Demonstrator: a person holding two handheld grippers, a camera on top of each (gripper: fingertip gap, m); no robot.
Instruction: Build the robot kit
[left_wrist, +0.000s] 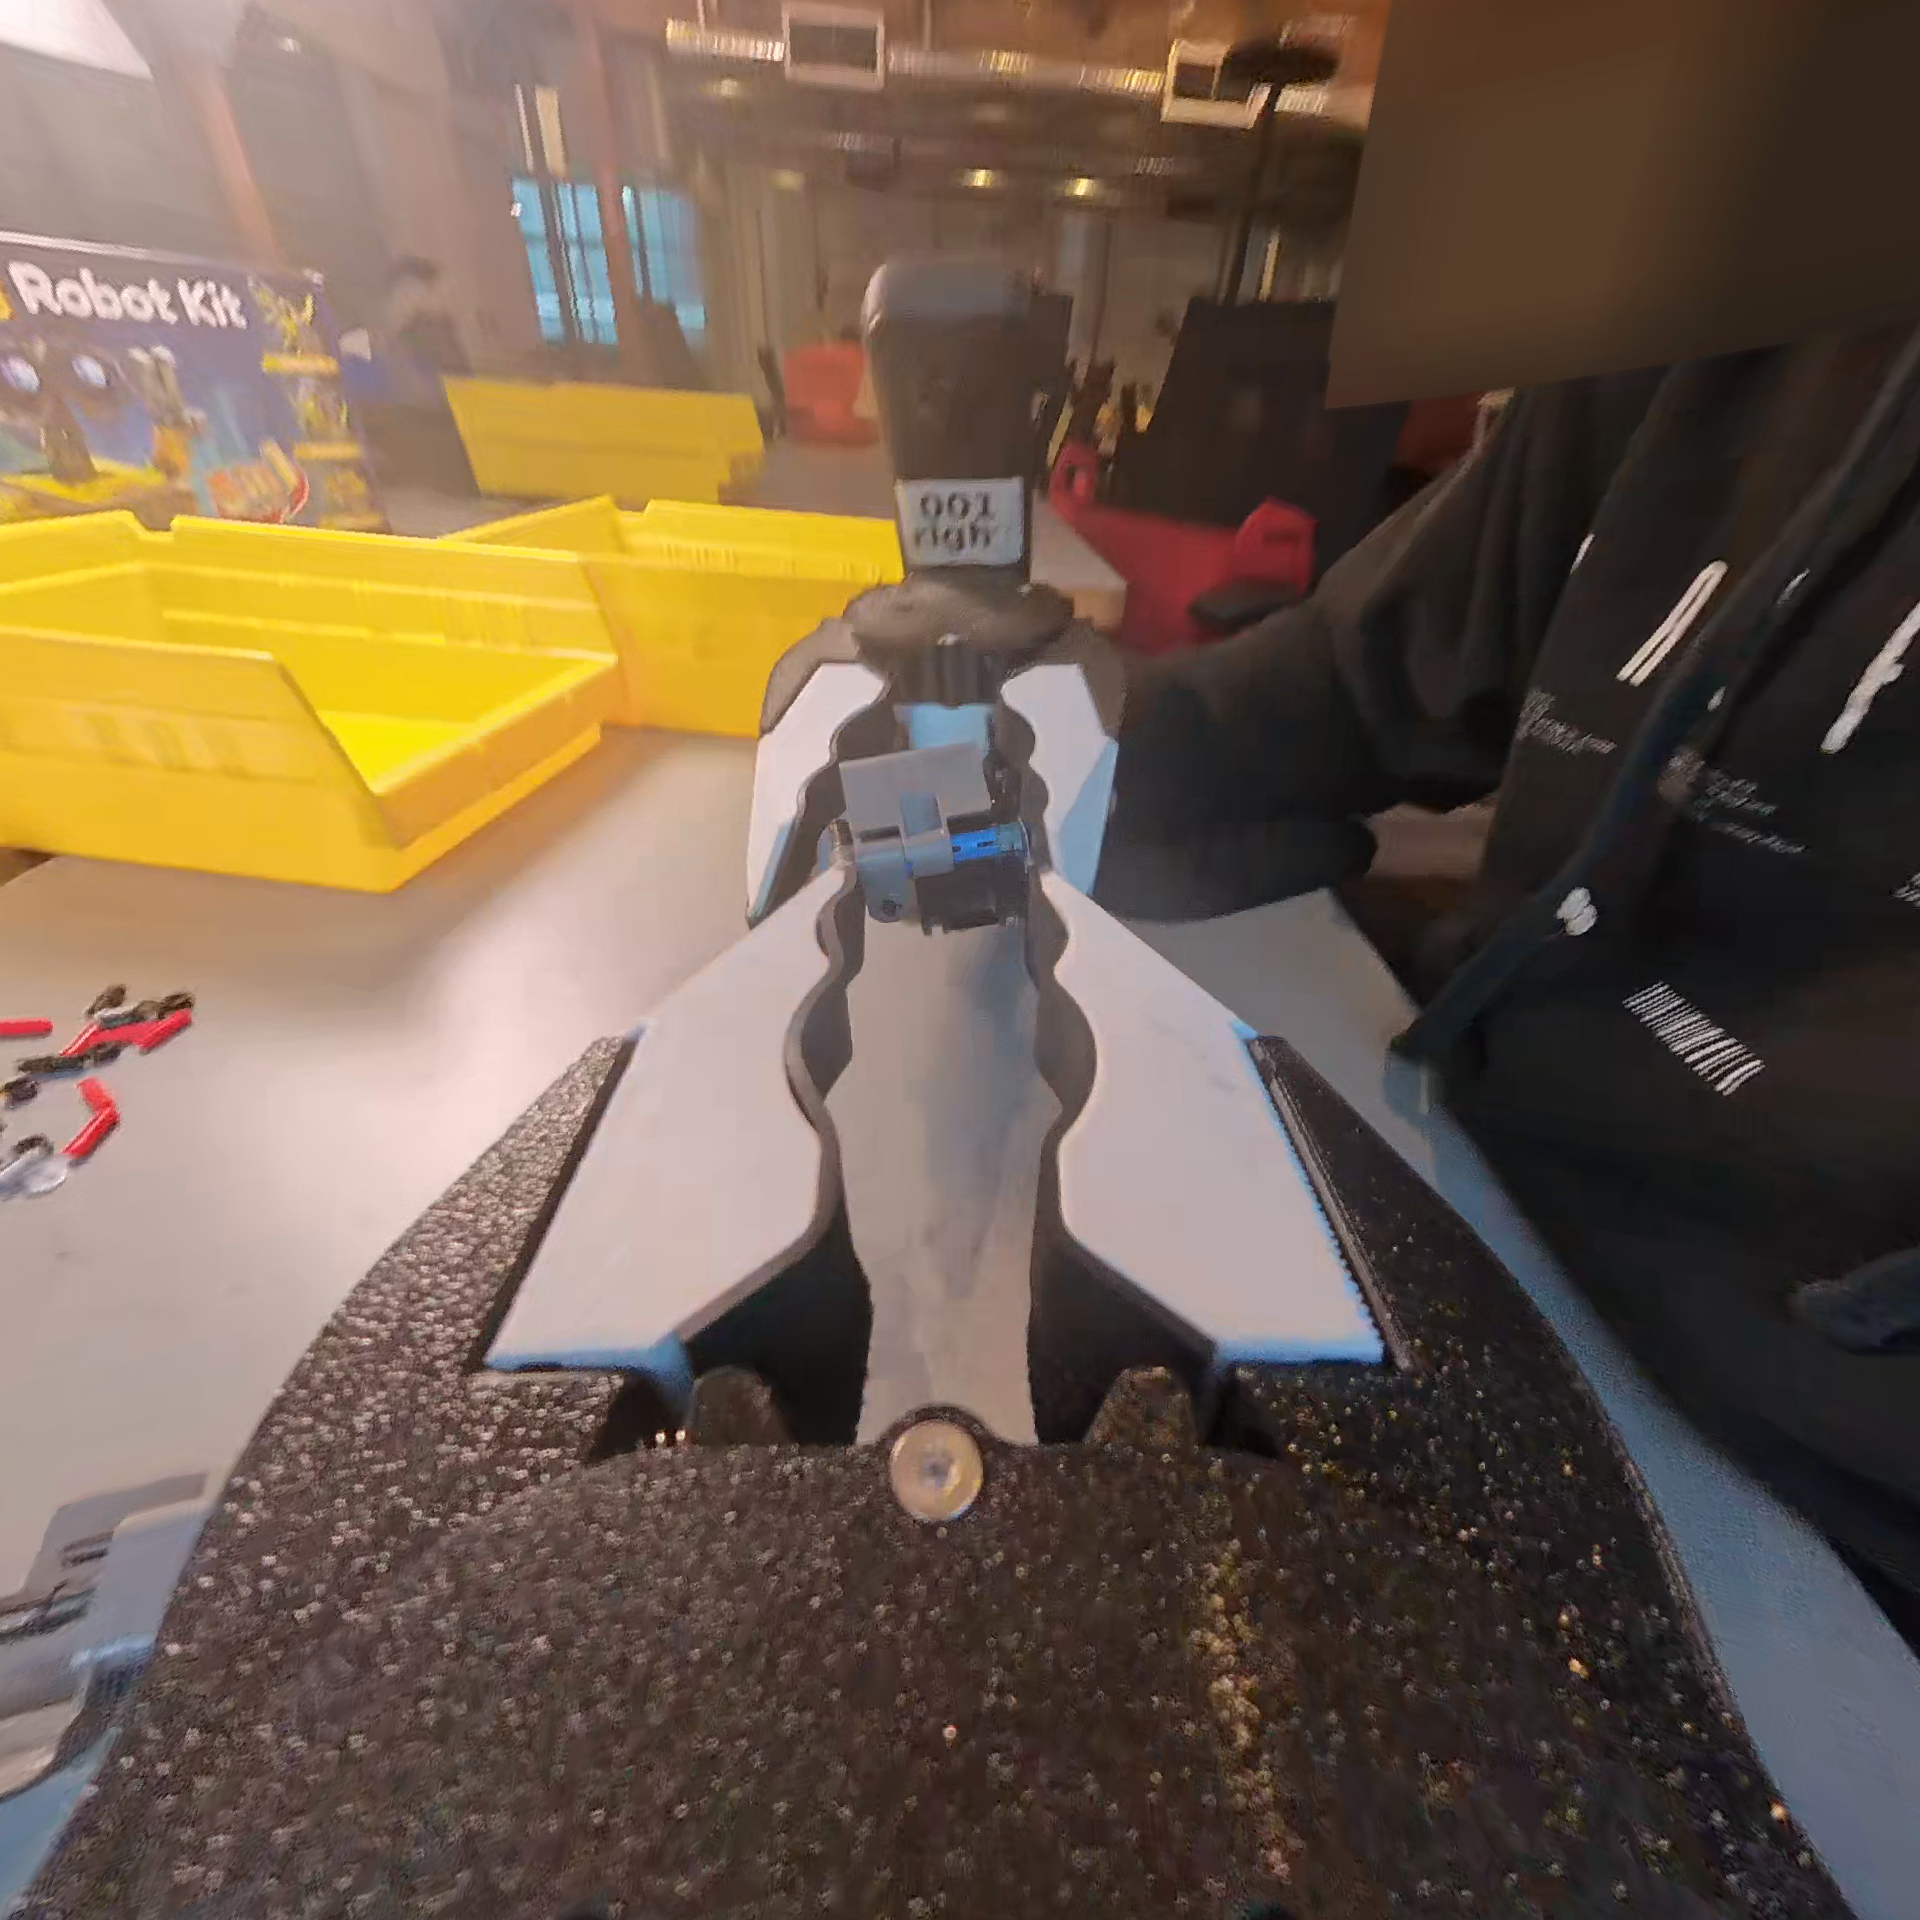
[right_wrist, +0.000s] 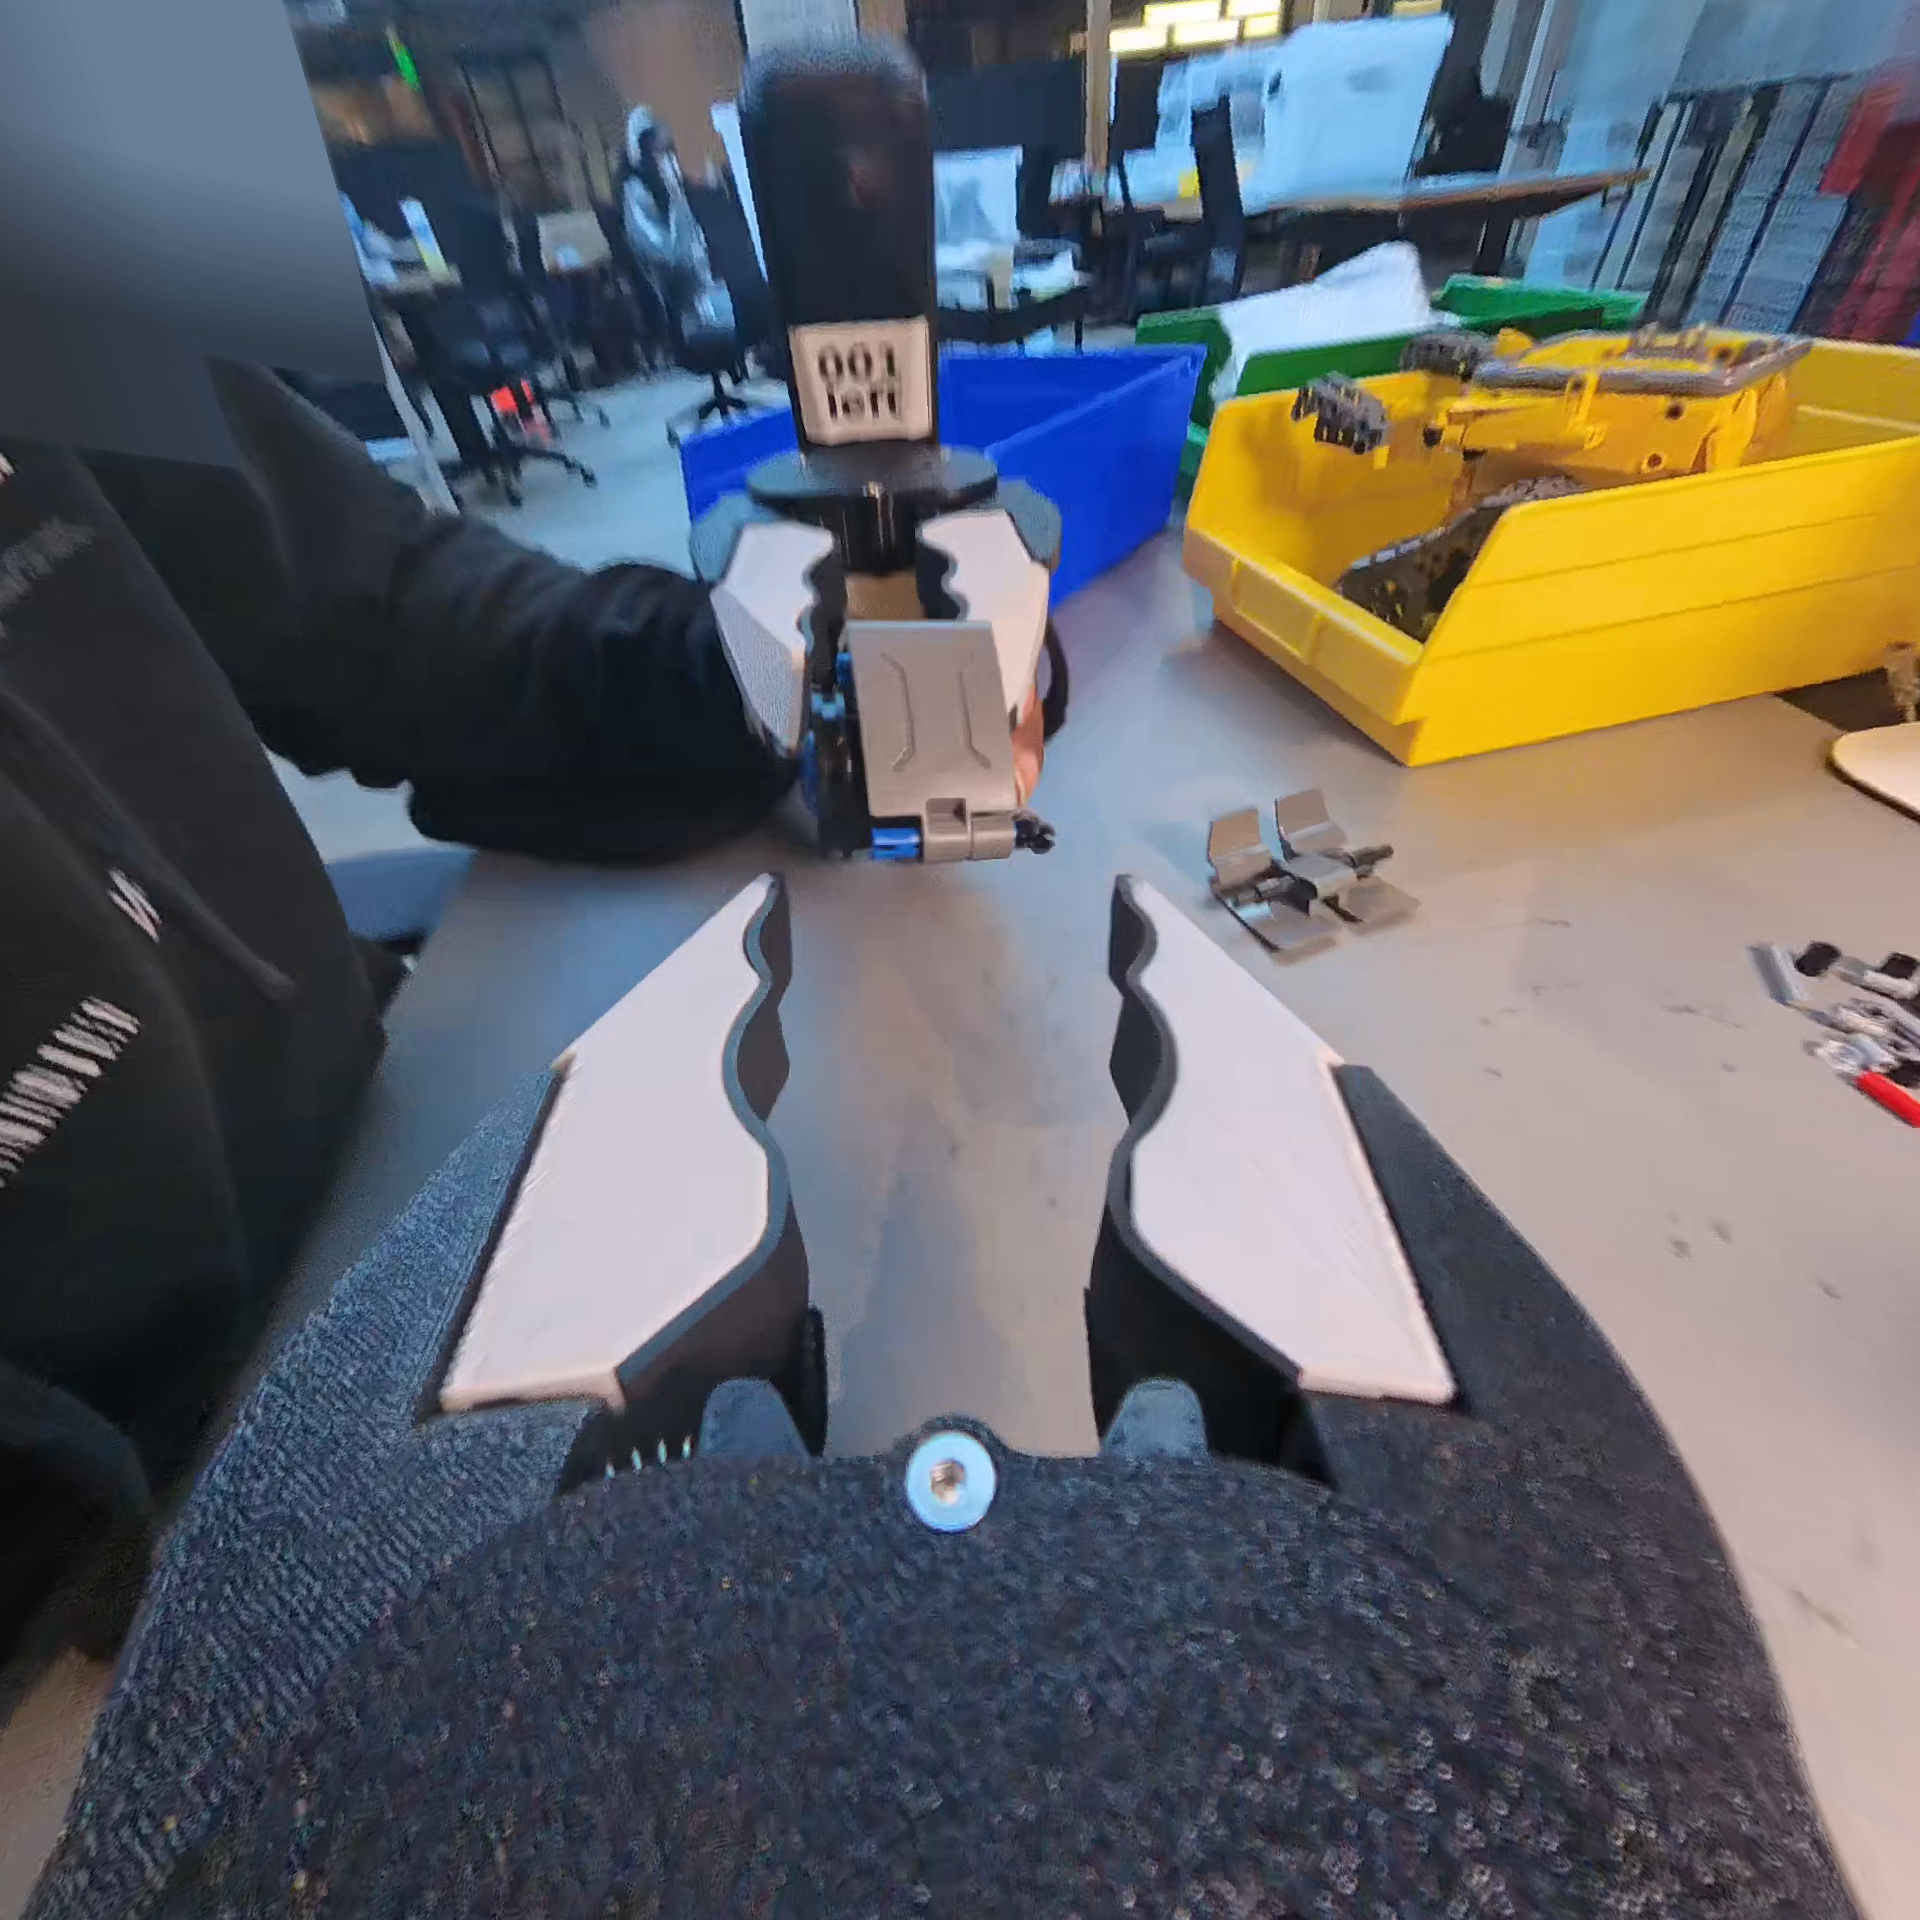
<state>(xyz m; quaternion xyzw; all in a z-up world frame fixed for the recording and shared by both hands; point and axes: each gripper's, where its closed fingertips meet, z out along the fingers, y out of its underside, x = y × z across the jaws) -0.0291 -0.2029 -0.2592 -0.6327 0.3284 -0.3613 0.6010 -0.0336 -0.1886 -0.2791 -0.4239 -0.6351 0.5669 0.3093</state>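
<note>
My left gripper (left_wrist: 940, 883) is shut on a small brick assembly (left_wrist: 925, 847) of grey, blue and black parts and holds it above the grey table (left_wrist: 416, 1143). In the right wrist view the same assembly (right_wrist: 930, 727) shows a flat grey panel facing the camera, held in the left gripper (right_wrist: 883, 665). My right gripper (right_wrist: 945, 883) is open and empty, its fingertips just short of the assembly's lower end. The right gripper (left_wrist: 940, 727) also shows in the left wrist view, facing mine, its fingers on either side behind the assembly.
Yellow bins (left_wrist: 291, 727) and a colourful printed box (left_wrist: 166, 395) stand at the left. Small red and black parts (left_wrist: 94, 1049) lie on the table. A yellow bin (right_wrist: 1351, 665) holds a yellow model; a blue bin (right_wrist: 1070, 436), a grey part cluster (right_wrist: 1299, 873) and loose bits (right_wrist: 1849, 1008) are near. A person's black sleeve (right_wrist: 468, 665) is close.
</note>
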